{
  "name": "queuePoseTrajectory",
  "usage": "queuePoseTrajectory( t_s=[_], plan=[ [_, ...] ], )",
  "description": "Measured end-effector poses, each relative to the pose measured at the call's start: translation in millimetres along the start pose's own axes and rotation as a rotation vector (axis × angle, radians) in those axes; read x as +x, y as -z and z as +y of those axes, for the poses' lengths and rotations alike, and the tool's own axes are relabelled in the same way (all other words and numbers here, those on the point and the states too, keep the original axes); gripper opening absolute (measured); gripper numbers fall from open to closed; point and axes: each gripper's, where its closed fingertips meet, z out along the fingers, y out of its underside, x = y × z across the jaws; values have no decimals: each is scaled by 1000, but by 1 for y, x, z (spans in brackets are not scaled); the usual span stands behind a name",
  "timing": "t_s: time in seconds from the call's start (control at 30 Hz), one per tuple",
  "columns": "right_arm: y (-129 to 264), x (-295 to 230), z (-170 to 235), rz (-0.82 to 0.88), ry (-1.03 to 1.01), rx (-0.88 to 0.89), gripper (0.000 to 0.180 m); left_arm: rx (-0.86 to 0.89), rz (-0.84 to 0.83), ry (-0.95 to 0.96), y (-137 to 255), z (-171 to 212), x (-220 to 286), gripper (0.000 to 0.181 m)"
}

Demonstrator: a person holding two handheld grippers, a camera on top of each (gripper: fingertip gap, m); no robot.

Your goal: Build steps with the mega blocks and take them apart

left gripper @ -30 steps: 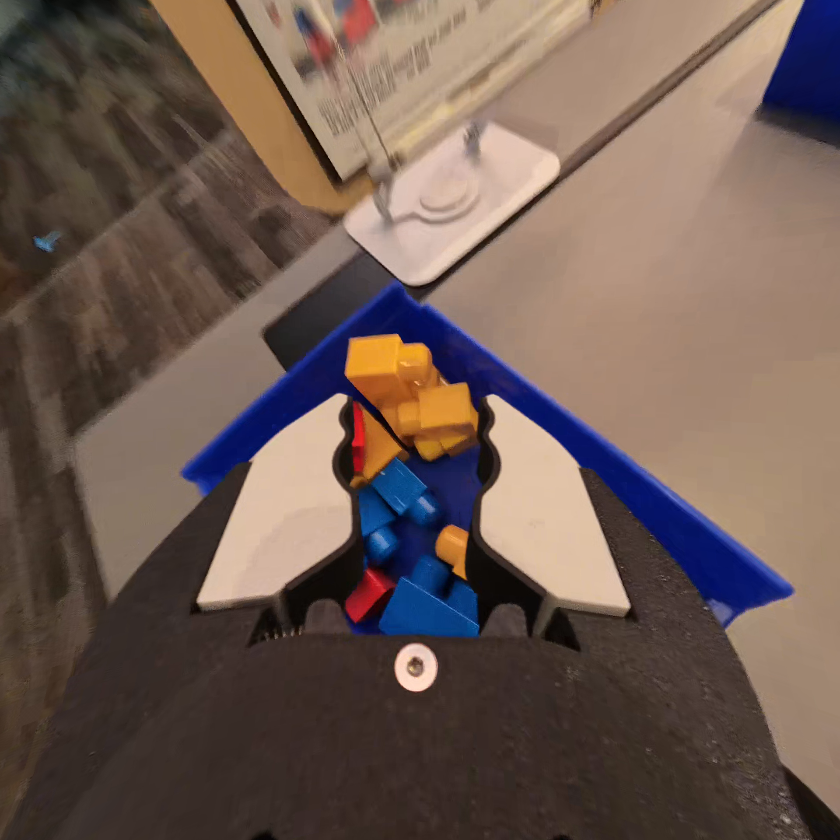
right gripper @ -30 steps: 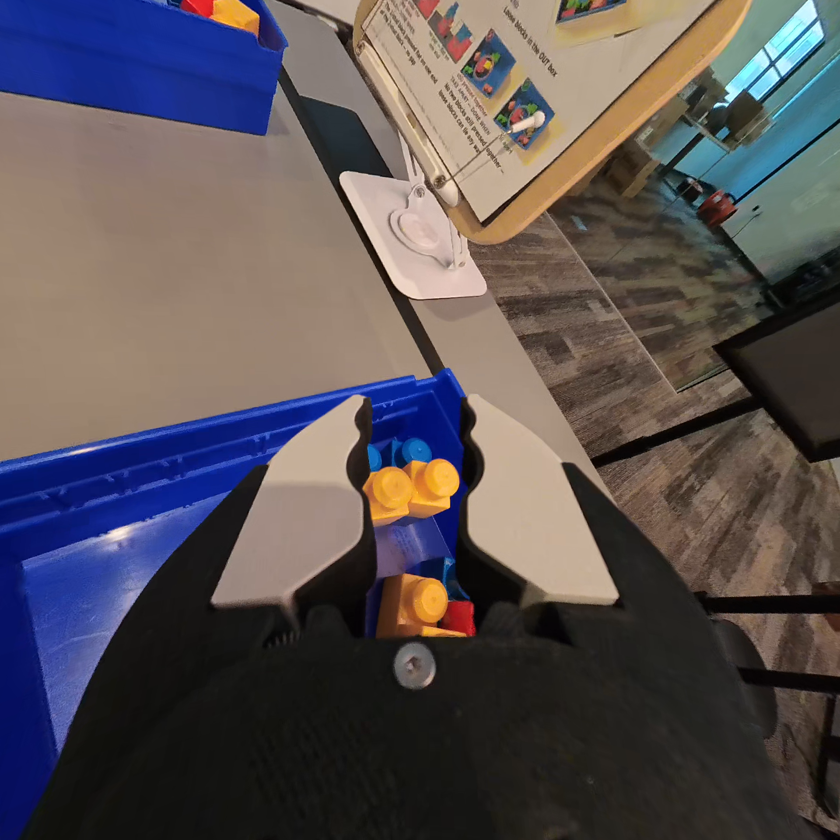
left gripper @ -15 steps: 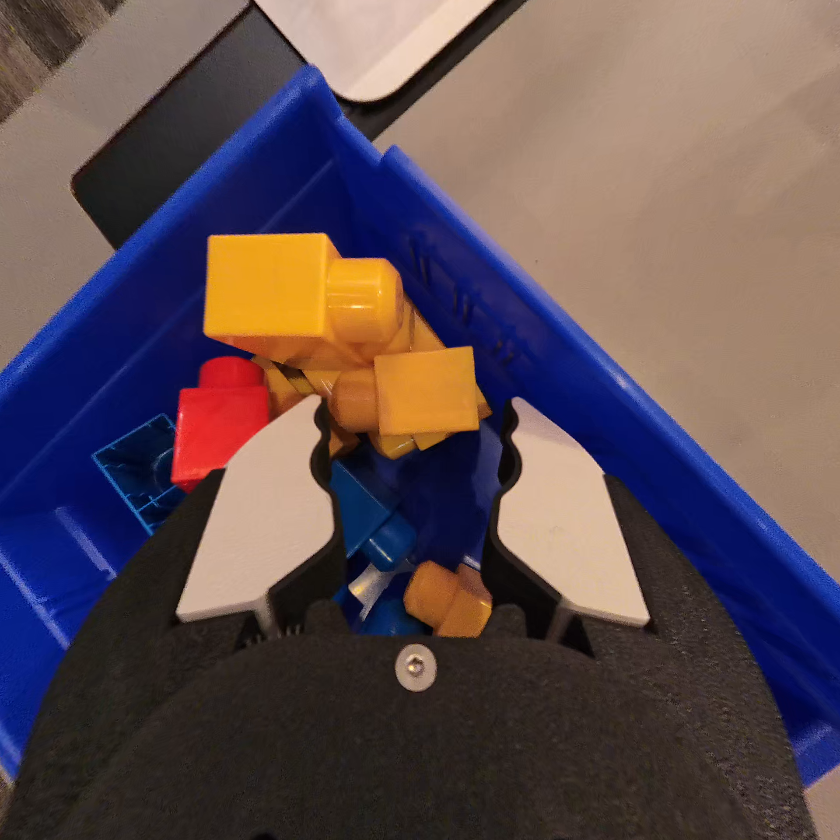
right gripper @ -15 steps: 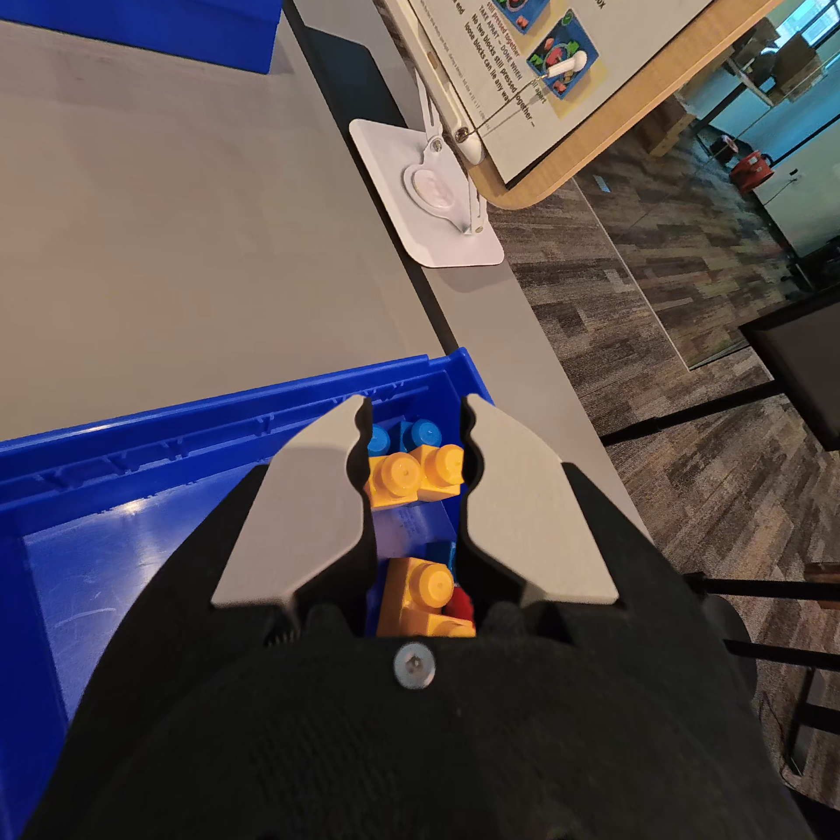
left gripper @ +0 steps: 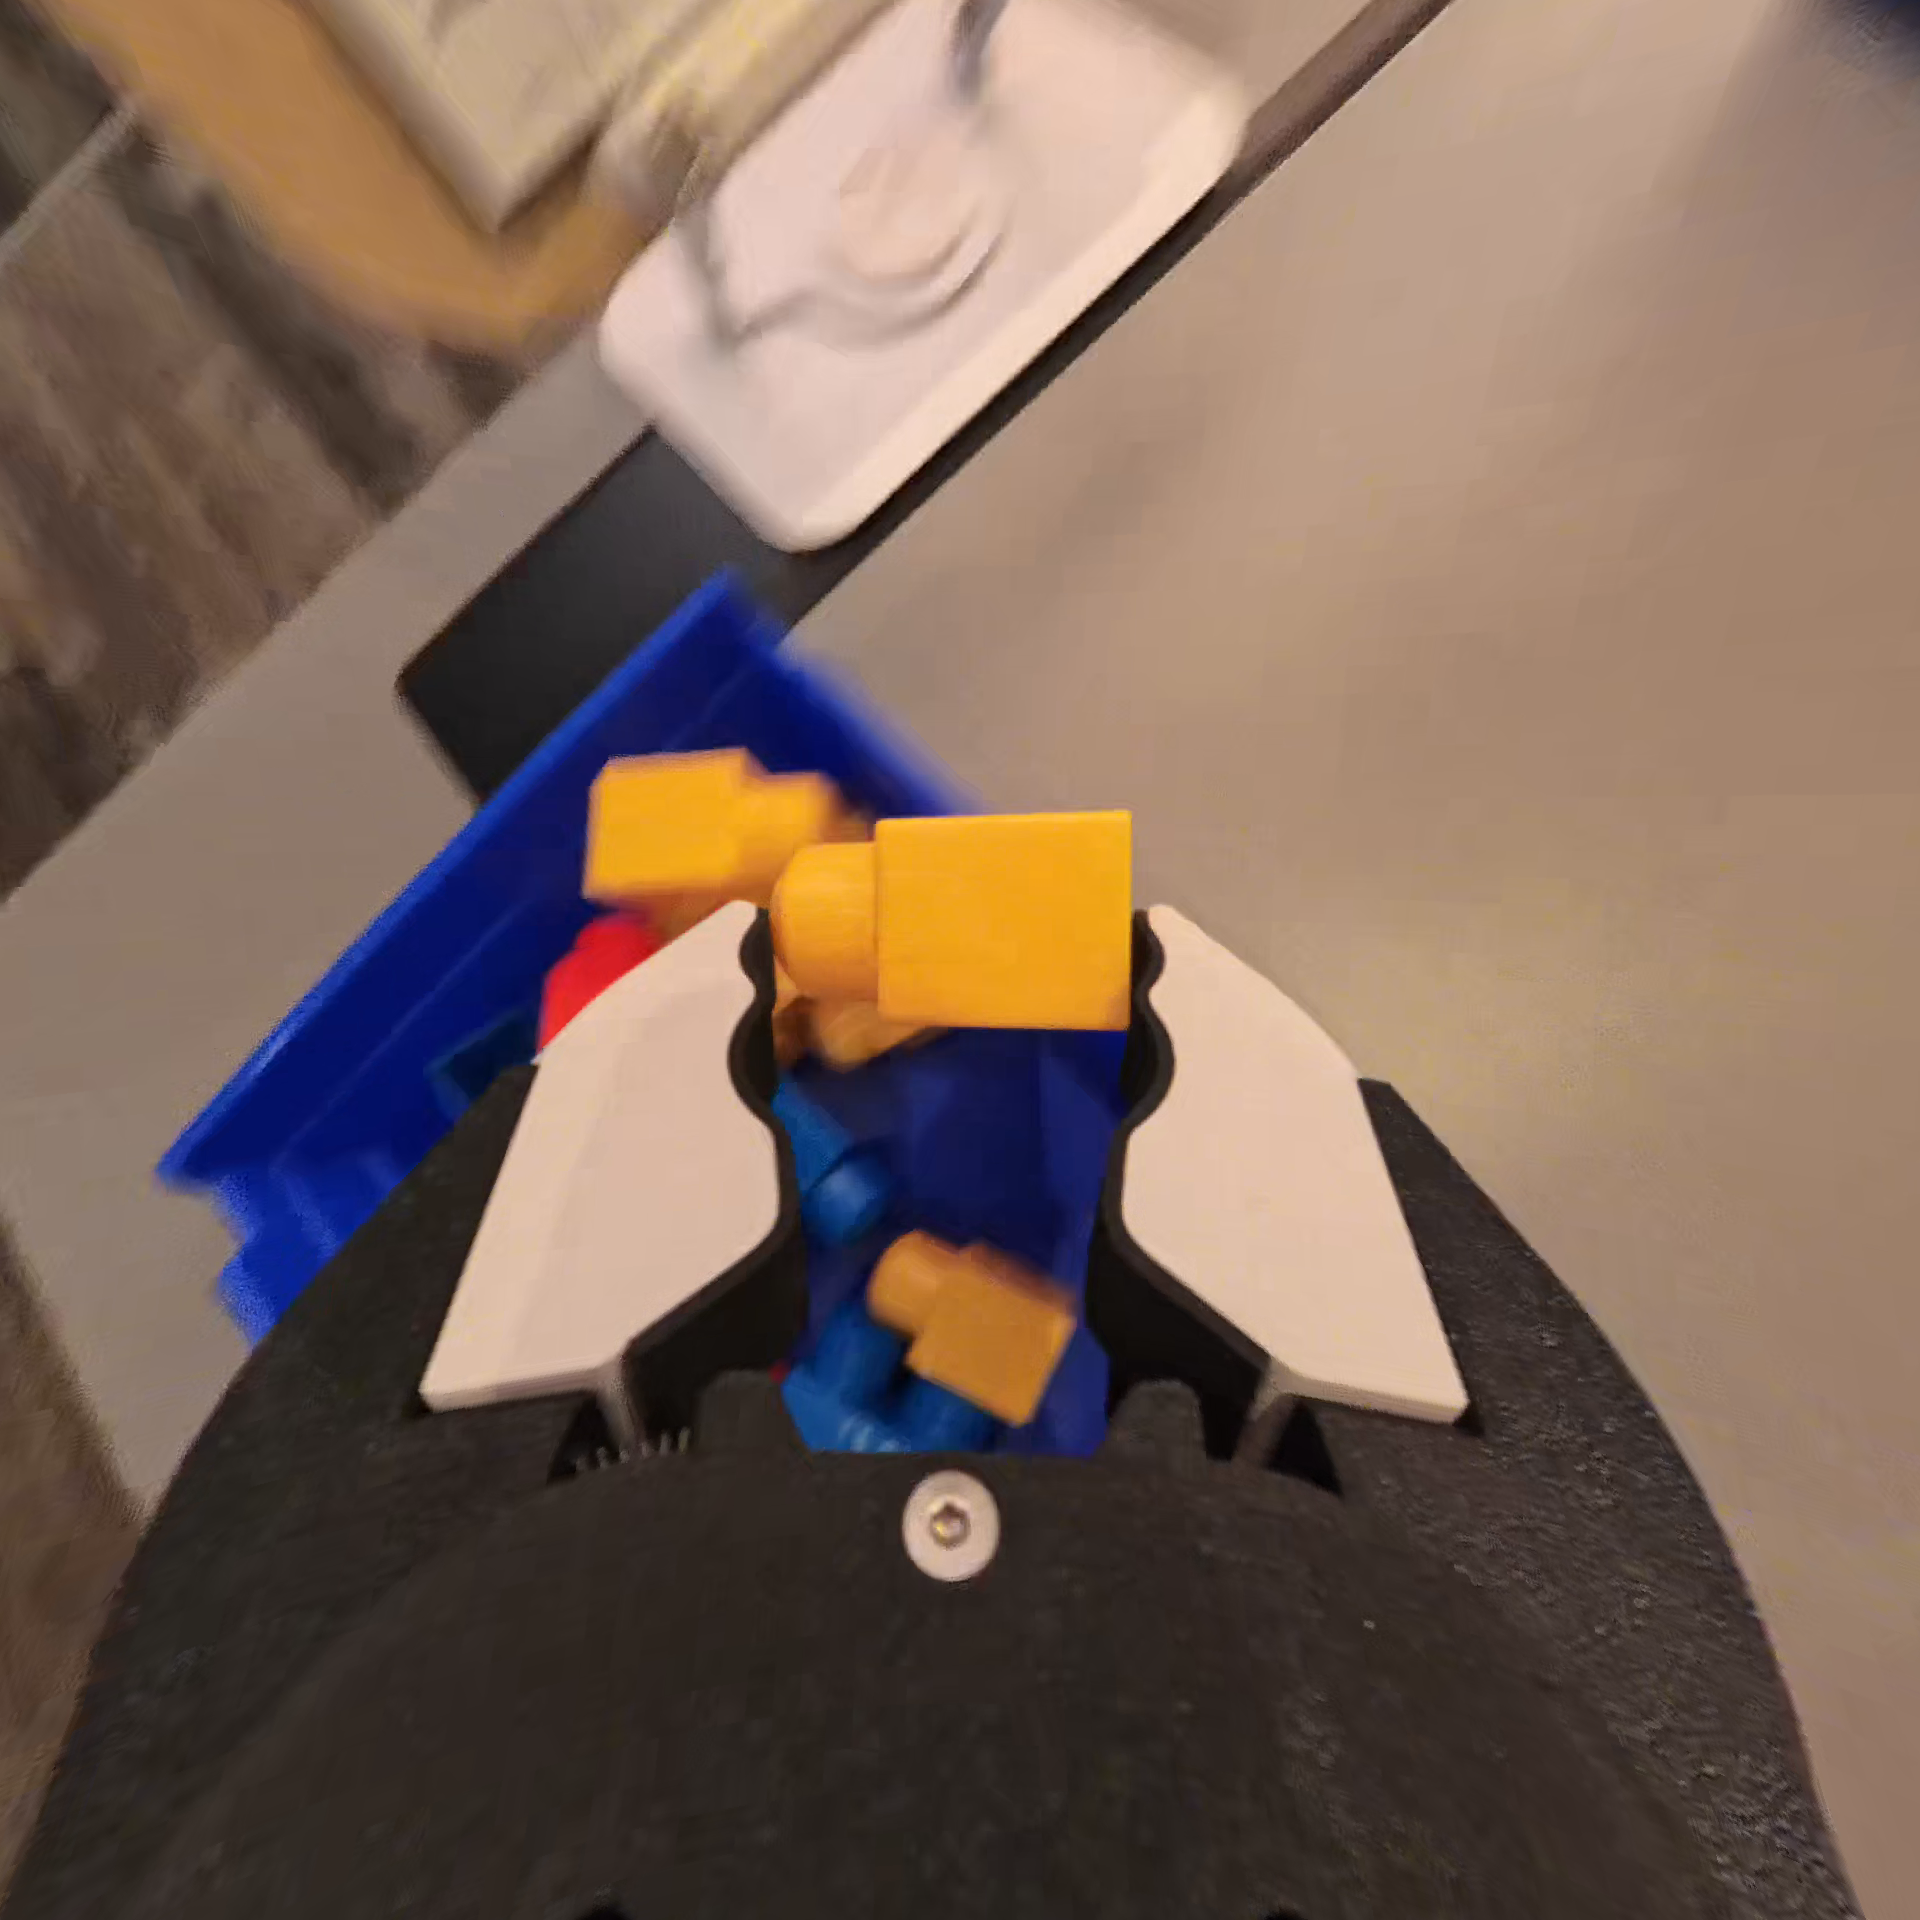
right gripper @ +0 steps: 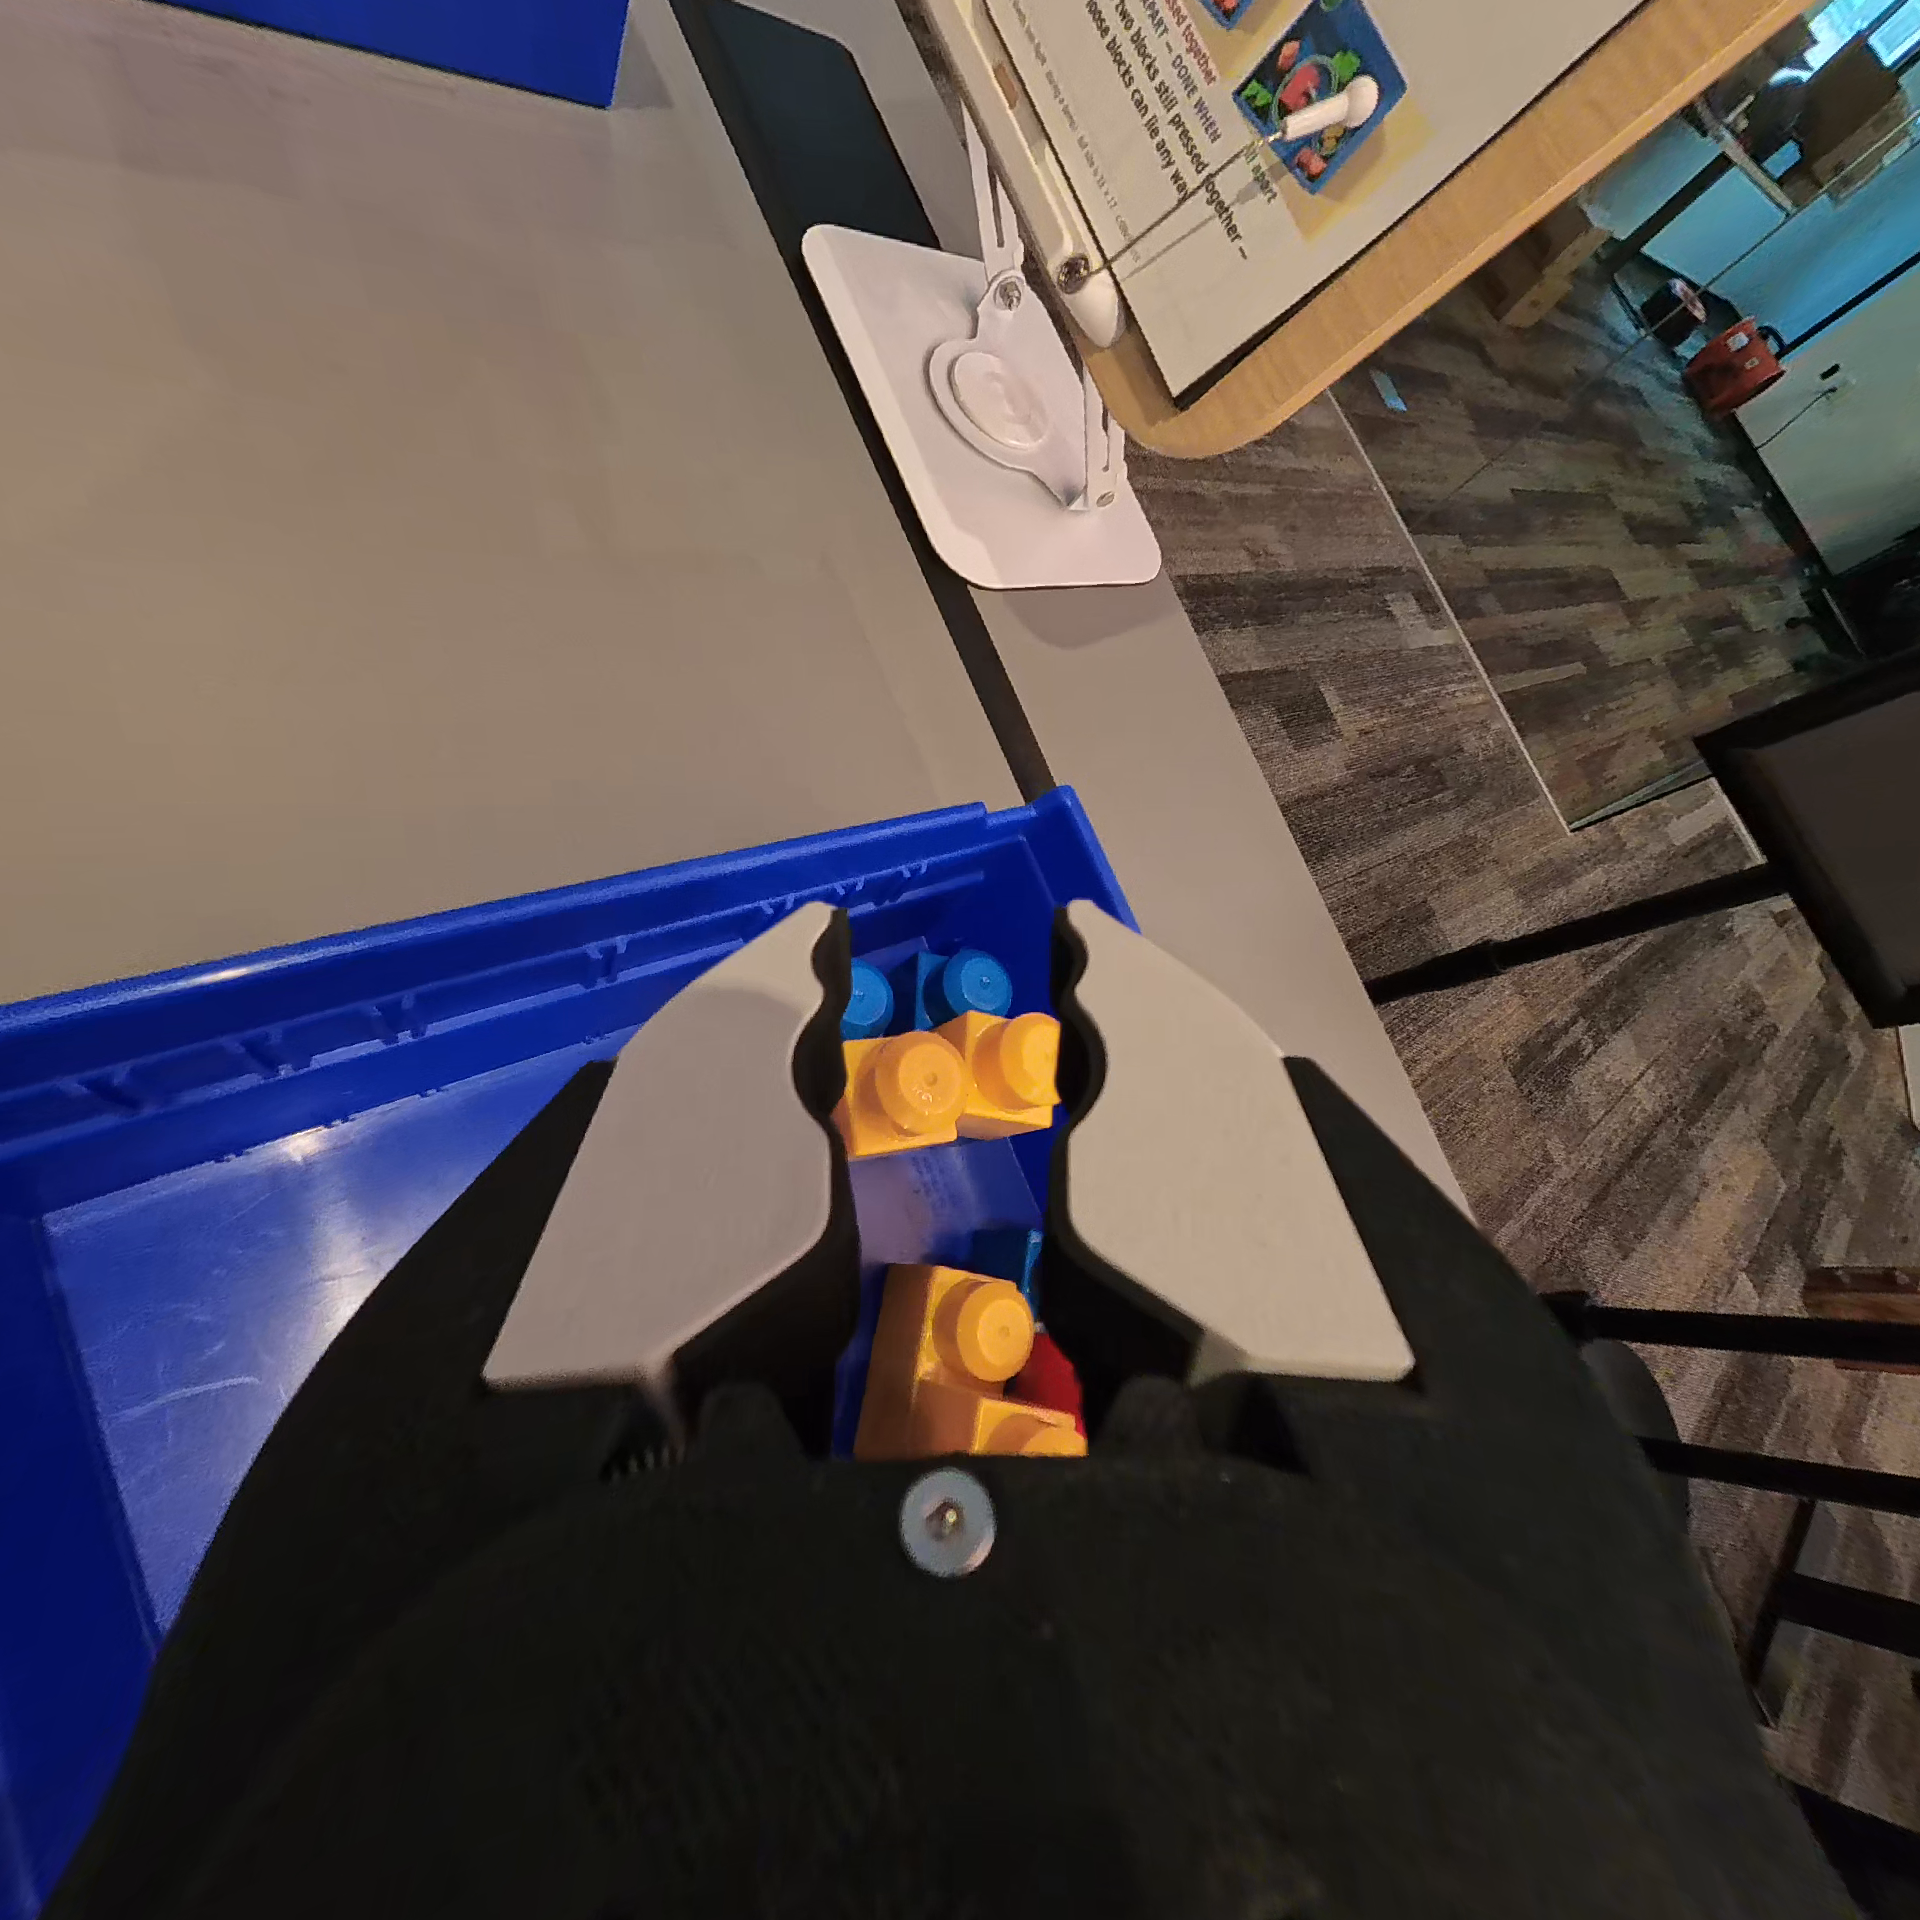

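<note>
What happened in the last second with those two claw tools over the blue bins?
The left gripper dipped into its blue bin, closed on a yellow block and is lifting it out. The right gripper stayed open above its own bin's blocks, only drifting slightly.

An office-type workspace fitted out as a demonstration station. A grey table [right gripper: 436, 499] carries blue plastic bins [right gripper: 343, 956] of toy building blocks [right gripper: 951, 1081]. At its far edge a white stand base [right gripper: 935, 468] props up an instruction board [right gripper: 1299, 156] (wood-trimmed, printed with text and small pictures). To the right, patterned carpet tiles [right gripper: 1455, 790] run toward glass partitions [right gripper: 1787, 239], with black furniture legs [right gripper: 1558, 945] nearer by.
</note>
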Motion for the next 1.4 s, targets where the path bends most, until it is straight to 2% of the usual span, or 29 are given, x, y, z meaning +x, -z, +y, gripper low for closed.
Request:
queuePoseTrajectory(
  t_s=[0.07,0.13,0.2,0.27,0.33,0.4,0.53,0.67,0.8,1.03,1.1,1.17,1.23,1.3,1.37,1.4],
  plan=[
    [1,-1,-3,1,7,1,38,142,153,-82,14,-44,62,65],
    [1,-2,-5,0,13,1,38,238,331,-183,11,-77,137,65],
    [0,-3,-5,-4,16,-6,38,289,401,-265,-14,-94,198,65],
    [-1,-4,-3,-8,17,-16,38,279,381,-350,-49,-92,236,65],
    [-1,-5,-2,-11,15,-21,38,250,363,-400,-77,-82,258,65],
    [1,-4,-1,-10,11,-21,38,213,431,-396,-92,-69,278,65],
    [1,-2,2,-10,-1,-19,38,154,559,-362,-106,-53,304,65],
    [-2,-3,7,-25,-9,-40,38,107,522,-444,-116,-41,306,65],
    [-6,-8,11,-52,-16,-57,38,81,539,-444,-121,-35,312,65],
    [-7,-8,13,-59,-28,-61,38,90,471,-502,-122,-38,304,78],
    [-6,-8,15,-60,-42,-59,38,160,440,-493,-99,-59,293,74],
    [-5,-6,17,-58,-55,-59,38,282,435,-431,-59,-91,275,73],
    [-5,-6,18,-56,-57,-62,38,390,363,-367,-18,-119,231,75],
    [-6,-6,19,-58,-57,-67,38,446,199,-287,14,-128,159,74],
    [-9,-8,19,-65,-52,-76,38,452,-39,-195,31,-112,70,58],
    [-11,-9,19,-70,-49,-83,38,451,-161,-137,35,-97,25,58]
  ],
)
